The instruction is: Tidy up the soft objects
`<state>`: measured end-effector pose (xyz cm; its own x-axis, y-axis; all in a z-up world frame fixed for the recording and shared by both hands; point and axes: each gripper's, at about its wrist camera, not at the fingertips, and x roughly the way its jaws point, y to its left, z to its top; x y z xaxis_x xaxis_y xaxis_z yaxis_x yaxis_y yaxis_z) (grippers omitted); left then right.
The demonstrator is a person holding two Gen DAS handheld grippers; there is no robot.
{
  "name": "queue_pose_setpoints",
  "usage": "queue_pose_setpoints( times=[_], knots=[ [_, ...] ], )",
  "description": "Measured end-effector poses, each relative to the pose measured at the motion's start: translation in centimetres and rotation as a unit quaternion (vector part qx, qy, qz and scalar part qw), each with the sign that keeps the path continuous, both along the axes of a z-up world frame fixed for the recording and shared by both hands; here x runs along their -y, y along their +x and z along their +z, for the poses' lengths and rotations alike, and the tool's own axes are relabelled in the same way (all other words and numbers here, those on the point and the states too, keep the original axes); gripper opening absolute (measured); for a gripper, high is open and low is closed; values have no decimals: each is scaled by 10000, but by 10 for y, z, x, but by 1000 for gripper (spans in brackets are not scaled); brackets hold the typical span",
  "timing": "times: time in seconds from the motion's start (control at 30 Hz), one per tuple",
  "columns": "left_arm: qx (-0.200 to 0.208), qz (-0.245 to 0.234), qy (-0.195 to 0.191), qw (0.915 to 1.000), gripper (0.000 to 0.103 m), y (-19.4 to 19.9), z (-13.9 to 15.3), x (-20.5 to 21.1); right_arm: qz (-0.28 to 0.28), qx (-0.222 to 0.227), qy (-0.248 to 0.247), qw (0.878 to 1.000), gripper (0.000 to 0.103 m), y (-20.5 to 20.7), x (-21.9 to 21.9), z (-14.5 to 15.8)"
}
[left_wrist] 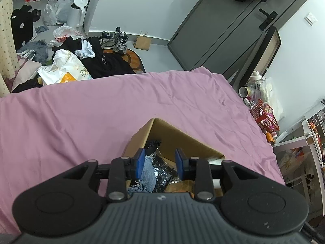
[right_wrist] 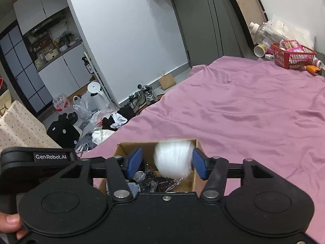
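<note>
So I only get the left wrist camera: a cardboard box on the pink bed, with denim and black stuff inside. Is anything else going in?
Observer: Yes. A blurred white soft bundle is over the box, between the right gripper's fingers.
Operator: Squeezed tight?
Observer: No, the jaws stand wide open. The bundle sits beside one finger, but I cannot tell if they touch.
Operator: Who holds that gripper?
Observer: A hand shows at the bottom left corner.

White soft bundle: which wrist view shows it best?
Right wrist view: the white bundle sits blurred between the open jaws of the right gripper, above the cardboard box. The left wrist view shows only the box's contents, no white bundle.
</note>
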<state>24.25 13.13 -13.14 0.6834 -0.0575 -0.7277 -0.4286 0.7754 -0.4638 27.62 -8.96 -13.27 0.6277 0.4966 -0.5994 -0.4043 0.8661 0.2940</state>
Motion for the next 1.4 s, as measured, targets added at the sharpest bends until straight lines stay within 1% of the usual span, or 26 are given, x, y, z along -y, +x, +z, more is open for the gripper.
queue_pose_setpoints(
  times=[0.03, 0.07, 0.17, 0.2, 0.27, 0.3, 0.37, 0.43, 0.53, 0.67, 0.83, 1.0, 1.13, 1.3, 1.4],
  knots=[
    [-23, 1, 19, 10000, 40, 0, 1, 1, -16, 7, -38, 10000, 57, -1, 0, 0],
    [-71, 9, 39, 10000, 47, 1, 3, 0, -38, 3, -46, 10000, 60, -1, 1, 1],
    [-284, 47, 83, 9996, 60, -1, 8, 2, -257, -12, 31, 9997, 66, -4, 12, 5],
    [-314, -20, 111, 9994, 63, -1, 10, 3, -309, -36, 48, 9995, 67, -6, 16, 6],
    [-390, -152, 207, 9989, 74, -1, 16, 7, -379, -123, 20, 9992, 73, -8, 24, 9],
    [-416, -190, 261, 9986, 76, -2, 19, 9, -419, -158, 37, 9990, 74, -9, 27, 11],
    [-390, -248, 313, 9984, 79, -5, 26, 13, -487, -194, 116, 9986, 80, -12, 34, 17],
    [-375, -326, 325, 9982, 81, -9, 31, 16, -516, -178, 97, 9985, 83, -17, 39, 22],
    [-335, -387, 348, 9981, 82, -16, 38, 20, -510, -126, 30, 9986, 88, -24, 41, 30],
    [-292, -411, 357, 9981, 83, -28, 47, 24, -451, 5, 12, 9990, 99, -40, 46, 44],
    [-213, -603, 423, 9971, 85, -41, 61, 32, -583, -37, -63, 9983, 101, -54, 56, 56],
    [-167, -863, 701, 9937, 89, -56, 77, 48, -688, -197, -67, 9974, 103, -68, 68, 67],
    [-201, -1069, 850, 9904, 94, -69, 86, 62, -781, -212, -61, 9967, 103, -80, 81, 78],
    [-189, -1176, 1012, 9877, 95, -86, 97, 75, -945, -182, -130, 9953, 103, -95, 96, 90],
    [-173, -1226, 1150, 9856, 98, -96, 103, 82, -1002, -181, -93, 9948, 103, -102, 104, 96]
  ],
)
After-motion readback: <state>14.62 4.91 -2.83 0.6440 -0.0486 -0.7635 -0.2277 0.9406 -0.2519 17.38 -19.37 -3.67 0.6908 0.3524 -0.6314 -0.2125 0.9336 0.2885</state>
